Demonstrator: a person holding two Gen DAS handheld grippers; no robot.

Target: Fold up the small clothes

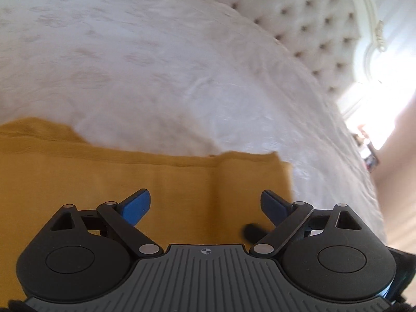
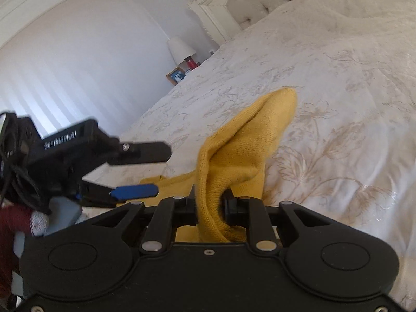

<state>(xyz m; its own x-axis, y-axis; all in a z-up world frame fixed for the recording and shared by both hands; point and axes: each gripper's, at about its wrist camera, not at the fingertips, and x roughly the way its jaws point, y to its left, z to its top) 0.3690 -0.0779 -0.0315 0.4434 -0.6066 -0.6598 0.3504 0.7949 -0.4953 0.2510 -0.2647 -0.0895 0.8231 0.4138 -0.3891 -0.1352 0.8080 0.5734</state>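
Observation:
A mustard yellow knit garment (image 1: 130,176) lies on the white bed. In the left wrist view my left gripper (image 1: 205,202) is open, its blue fingertips (image 1: 137,205) spread above the flat cloth, holding nothing. In the right wrist view my right gripper (image 2: 210,202) is shut on a bunched part of the garment (image 2: 241,150), which rises in a fold ahead of the jaws and is lifted off the bed. The left gripper (image 2: 137,171) shows at the left of that view, open, beside the cloth.
The bed has a white floral bedspread (image 2: 338,104) and a tufted headboard (image 1: 312,26). A nightstand with a lamp (image 2: 180,48), red candle and picture frame stands beside the bed by the wall. Floor shows at the right edge (image 1: 400,195).

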